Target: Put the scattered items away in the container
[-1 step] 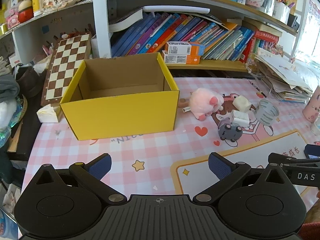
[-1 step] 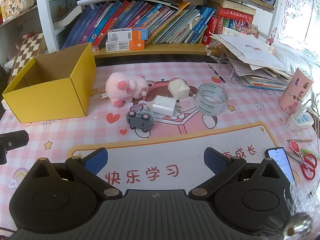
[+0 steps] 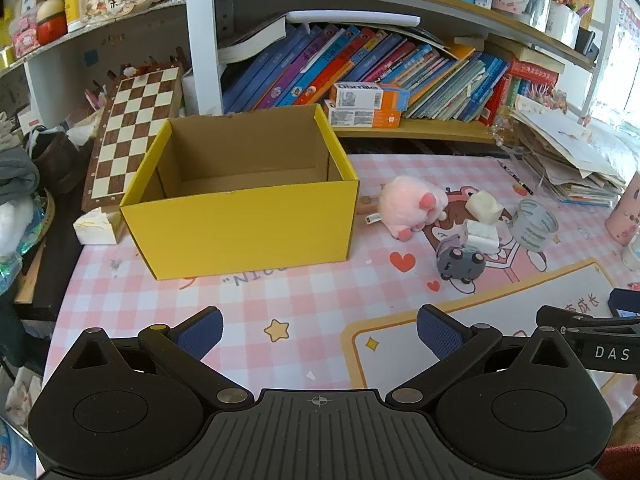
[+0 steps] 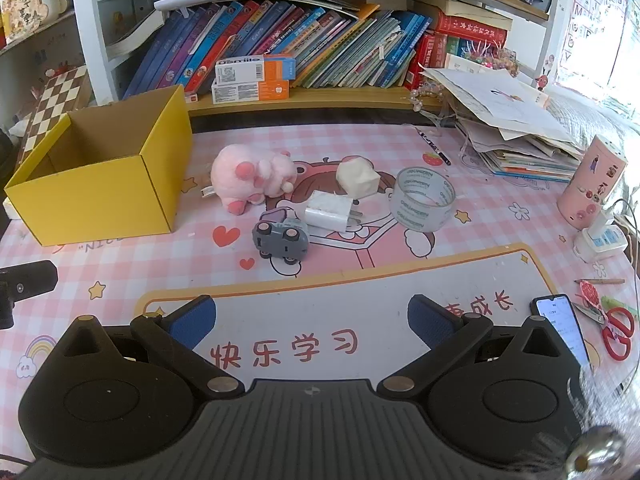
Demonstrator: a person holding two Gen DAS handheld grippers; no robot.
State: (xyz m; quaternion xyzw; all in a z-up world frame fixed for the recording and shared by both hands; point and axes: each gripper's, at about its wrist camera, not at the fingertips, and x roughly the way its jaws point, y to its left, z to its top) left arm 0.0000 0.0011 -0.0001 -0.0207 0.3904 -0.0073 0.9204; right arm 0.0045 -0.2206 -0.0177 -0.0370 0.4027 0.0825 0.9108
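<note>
Holding both the left gripper [image 3: 318, 330] and right gripper [image 4: 312, 316] with jaws wide and empty above the bench [image 4: 400, 288], I keep the yellow box [image 3: 240, 224] ahead of the left jaws and the pink plush [image 4: 252, 176], toy car [image 4: 282, 240], charger [image 4: 330, 212], white block [image 4: 357, 178] and tape roll [image 4: 422, 200] clustered ahead of the right jaws, presumably ready to grasp.

yellow box [image 3: 240, 224]: open, upright | right of it: pink plush [image 4: 252, 178] on its side, grey toy car [image 4: 280, 240], white charger [image 4: 329, 212], cream cube [image 4: 357, 178], tape roll [image 4: 422, 200]
</note>
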